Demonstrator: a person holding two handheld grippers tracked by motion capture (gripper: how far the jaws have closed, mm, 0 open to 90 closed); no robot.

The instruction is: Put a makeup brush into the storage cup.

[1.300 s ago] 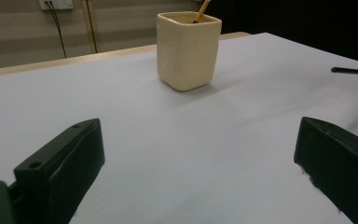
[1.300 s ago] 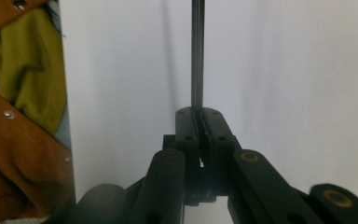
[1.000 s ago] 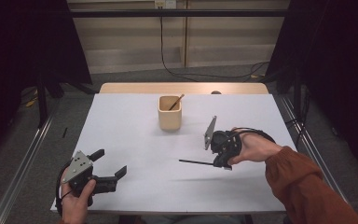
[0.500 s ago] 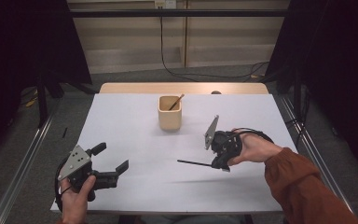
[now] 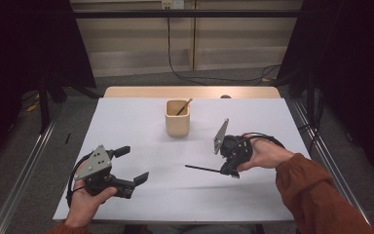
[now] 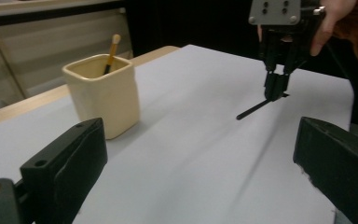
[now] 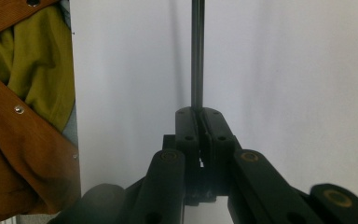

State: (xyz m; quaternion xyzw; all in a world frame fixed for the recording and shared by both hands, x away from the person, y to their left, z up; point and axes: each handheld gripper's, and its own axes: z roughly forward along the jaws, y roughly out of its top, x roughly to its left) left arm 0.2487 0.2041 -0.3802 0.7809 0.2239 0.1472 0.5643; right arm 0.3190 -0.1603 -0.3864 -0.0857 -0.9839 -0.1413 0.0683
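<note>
Left gripper (image 5: 137, 164): in my left hand, jaws spread wide with nothing between them, near the table's front left.
Cup (image 5: 177, 117): cream, square with rounded corners, matte; the left gripper view shows the pale rounded tip of a wooden stick (image 6: 112, 50) leaning inside.
Black rod (image 5: 202, 168): thin, straight, dark; lifted above the white table cover (image 5: 126, 122), right of centre.
Right gripper (image 5: 228, 170): jaws pressed together on the rod's end; its own view shows the rod running straight up from the clamp.
</note>
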